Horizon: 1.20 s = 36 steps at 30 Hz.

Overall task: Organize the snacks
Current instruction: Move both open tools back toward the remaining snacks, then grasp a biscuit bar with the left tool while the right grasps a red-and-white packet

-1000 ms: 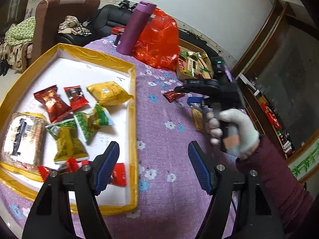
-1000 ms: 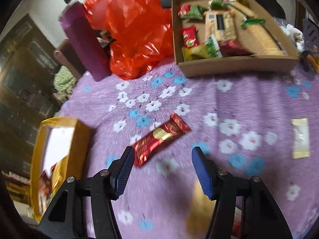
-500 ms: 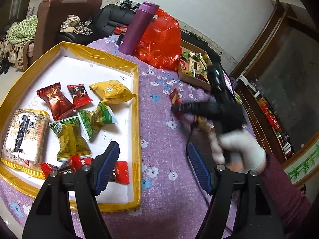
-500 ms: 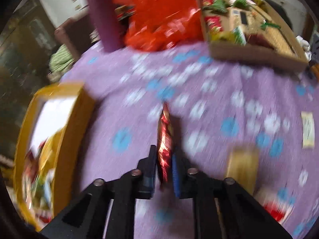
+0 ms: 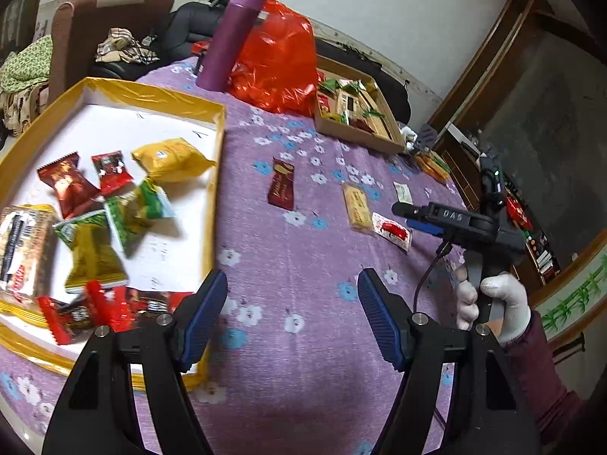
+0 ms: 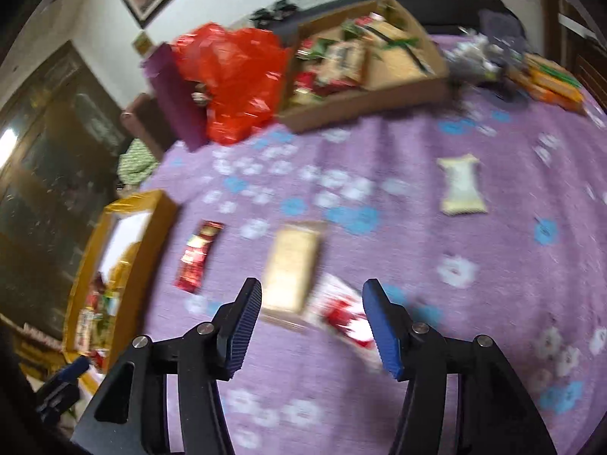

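Lying flat on the purple cloth just right of the yellow tray point(image 5: 218, 174), the red bar point(image 5: 281, 189) looks light, thin and crinkly; pinch it across its narrow width. The right gripper point(image 6: 312, 328), jaws just reopened, holds nothing; the left gripper point(image 5: 292, 318) gapes empty.

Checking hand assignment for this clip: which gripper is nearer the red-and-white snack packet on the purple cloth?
Right. The right gripper hovers over the red-and-white packet, fingers straddling it. The left gripper sits farther off, beside the yellow-rimmed tray.
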Tool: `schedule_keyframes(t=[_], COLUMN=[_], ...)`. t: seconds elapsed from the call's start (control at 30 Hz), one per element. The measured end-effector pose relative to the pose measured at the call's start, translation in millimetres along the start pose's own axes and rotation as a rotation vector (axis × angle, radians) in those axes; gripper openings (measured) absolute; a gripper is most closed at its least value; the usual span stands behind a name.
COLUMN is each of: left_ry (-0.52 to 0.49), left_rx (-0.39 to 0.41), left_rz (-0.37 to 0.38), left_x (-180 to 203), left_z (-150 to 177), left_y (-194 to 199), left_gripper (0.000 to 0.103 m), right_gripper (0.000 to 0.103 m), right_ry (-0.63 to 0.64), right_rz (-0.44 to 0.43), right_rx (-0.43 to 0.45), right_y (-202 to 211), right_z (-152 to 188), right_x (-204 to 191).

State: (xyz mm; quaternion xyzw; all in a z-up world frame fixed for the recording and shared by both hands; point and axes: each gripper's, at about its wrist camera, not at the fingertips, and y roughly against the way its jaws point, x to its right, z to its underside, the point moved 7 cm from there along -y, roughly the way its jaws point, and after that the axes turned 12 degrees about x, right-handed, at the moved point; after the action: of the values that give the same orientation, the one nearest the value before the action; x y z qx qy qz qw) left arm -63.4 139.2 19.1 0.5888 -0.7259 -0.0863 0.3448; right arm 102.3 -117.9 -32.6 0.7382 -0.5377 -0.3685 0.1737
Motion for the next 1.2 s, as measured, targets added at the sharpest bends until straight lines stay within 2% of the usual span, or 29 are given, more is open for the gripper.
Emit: schedule_keyframes(t=[0.07, 0.17, 0.27, 0.43, 0.47, 0.5, 0.53, 0.67, 0.9, 1.0, 1.1, 1.17, 1.2], left_ry=[-0.002, -0.018, -0.032, -0.068, -0.083, -0.091, -0.095, -0.157, -0.349, -0.387, -0.405, -0.462, -0.474], left_rx=[-0.015, -0.028, -0.031, -0.058, -0.064, -0.071, -0.081, -0.121, -0.169, -0.187, -0.208, -0.200, -0.191], left_rz=[-0.001, -0.011, -0.024, -0.022, -0.023, -0.019, -0.010, -0.001, -0.065, -0.113, -0.144, -0.155, -0.148], left_x=[3.7, 8.7, 12.2, 26.1, 31.1, 35.3, 40.2, 66.6, 99.3, 100.3, 97.2, 101.3, 103.2], left_z=[2.4, 4.9, 4.9, 0.6, -0.4, -1.3, -2.0, -7.9, -6.6, -3.8, -1.1, -1.1, -1.2], left_y=[-4.5, -6.4, -7.7, -24.2, -30.0, -35.5, -42.1, -80.1, -163.7, -193.9, -213.3, -218.2, -217.7], left_gripper=[0.071, 0.071, 0.071, 0.071, 0.071, 0.071, 0.071, 0.071, 0.071, 0.071, 0.071, 0.072, 0.066], right_gripper=[0.059, 0.065, 0.066, 0.066, 0.059, 0.034, 0.029, 0.027, 0.028, 0.028, 0.028, 0.028, 0.028], right_ry=[0.001, 0.110, 0.192, 0.316, 0.335, 0.355, 0.358, 0.281, 0.127, 0.086, 0.039, 0.034, 0.036], right_rz=[0.002, 0.024, 0.017, 0.035, 0.052, 0.076, 0.079, 0.051, 0.032, 0.031, 0.006, 0.003, 0.003], right_rx=[-0.002, 0.001, -0.014, 0.018, 0.025, 0.032, 0.030, 0.032, 0.097, 0.099, 0.093, 0.096, 0.098], right_y=[-5.3, -17.5, -25.8, -20.9, -20.2, -19.7, -20.5, -16.3, -1.1, -1.5, -3.1, -3.3, -3.3], right_z=[5.8, 8.5, 17.1, 30.2, 31.3, 31.7, 31.9, 27.7, 7.6, 3.9, 1.6, 1.5, 1.3], right_x=[1.8, -1.4, -7.0, -12.3, -12.1, -11.6, -11.8, -2.9, 25.5, 34.5, 40.1, 40.0, 39.5])
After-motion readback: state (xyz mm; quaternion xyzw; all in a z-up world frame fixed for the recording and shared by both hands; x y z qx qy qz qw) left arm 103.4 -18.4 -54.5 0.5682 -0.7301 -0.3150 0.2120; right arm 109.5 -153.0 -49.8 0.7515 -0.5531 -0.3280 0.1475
